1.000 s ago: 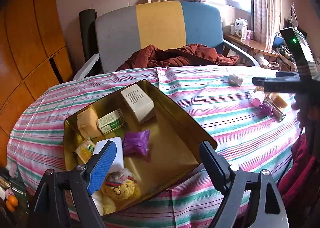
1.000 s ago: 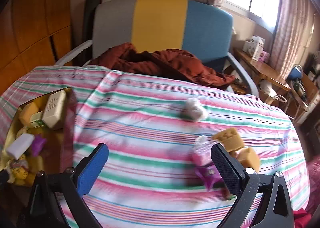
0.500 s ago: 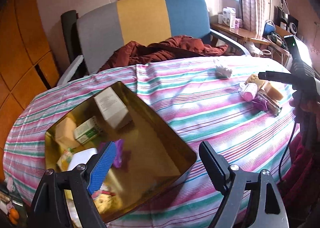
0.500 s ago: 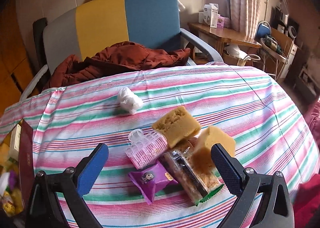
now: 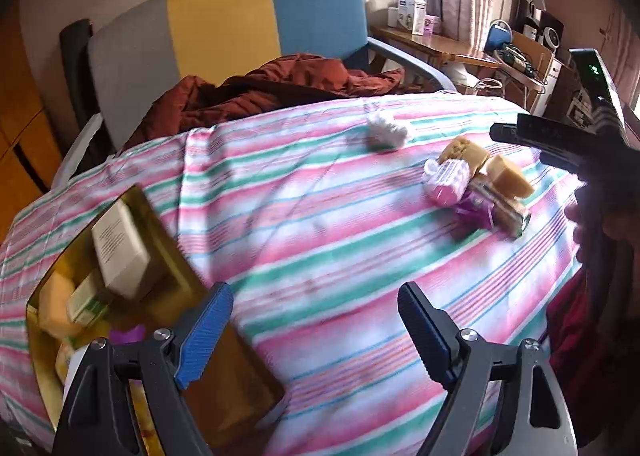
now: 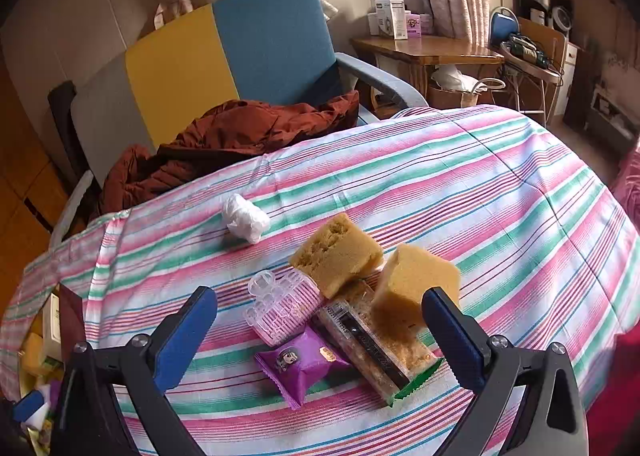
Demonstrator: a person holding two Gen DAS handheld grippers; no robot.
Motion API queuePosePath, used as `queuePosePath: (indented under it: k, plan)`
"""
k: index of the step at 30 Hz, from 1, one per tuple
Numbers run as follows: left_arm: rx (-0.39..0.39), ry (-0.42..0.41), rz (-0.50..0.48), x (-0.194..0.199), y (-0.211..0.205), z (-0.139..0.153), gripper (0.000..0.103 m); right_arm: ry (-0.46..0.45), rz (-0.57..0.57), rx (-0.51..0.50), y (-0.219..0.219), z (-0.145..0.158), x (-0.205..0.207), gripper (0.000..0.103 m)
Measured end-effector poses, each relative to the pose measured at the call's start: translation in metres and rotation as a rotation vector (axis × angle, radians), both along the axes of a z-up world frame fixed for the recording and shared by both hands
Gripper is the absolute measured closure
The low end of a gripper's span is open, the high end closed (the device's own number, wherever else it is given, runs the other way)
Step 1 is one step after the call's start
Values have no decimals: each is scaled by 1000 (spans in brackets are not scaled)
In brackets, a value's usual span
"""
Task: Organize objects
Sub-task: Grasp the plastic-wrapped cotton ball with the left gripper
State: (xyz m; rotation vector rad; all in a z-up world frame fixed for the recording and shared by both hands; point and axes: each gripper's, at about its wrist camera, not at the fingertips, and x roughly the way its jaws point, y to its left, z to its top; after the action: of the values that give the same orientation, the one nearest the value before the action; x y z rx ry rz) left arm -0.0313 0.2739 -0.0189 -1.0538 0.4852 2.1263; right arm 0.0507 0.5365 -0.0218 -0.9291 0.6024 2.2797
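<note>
Right gripper [image 6: 320, 326], jaws spread and empty, above the unsorted cluster — two sponges [image 6: 335, 253], purple packet [image 6: 306, 364], wafer pack [image 6: 372, 344], pink clip [image 6: 282, 308] — while the left gripper [image 5: 314, 332], likewise empty, hangs beside the part-filled gold tin [image 5: 168, 240].

2 low wrist views, shared tablecloth [image 6: 460, 192]
</note>
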Motion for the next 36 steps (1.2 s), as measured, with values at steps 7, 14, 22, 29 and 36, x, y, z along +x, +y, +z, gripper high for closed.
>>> queuePosePath:
  k: [7, 14, 22, 29, 36]
  plan:
    - [54, -148, -4, -39, 60, 0, 17, 92, -99, -59, 20, 9, 23, 0]
    - [67, -254, -2, -79, 135, -18, 22, 170, -155, -158, 36, 9, 40, 0]
    - [103, -365, 46, -123, 208, -46, 22, 201, -121, -217, 37, 6, 40, 0]
    - [108, -422, 120, -160, 253, -79, 34, 242, -153, -270, 46, 2, 48, 0]
    - [-26, -289, 2, -141, 255, -88, 60, 239, -183, -311, 55, -7, 51, 0]
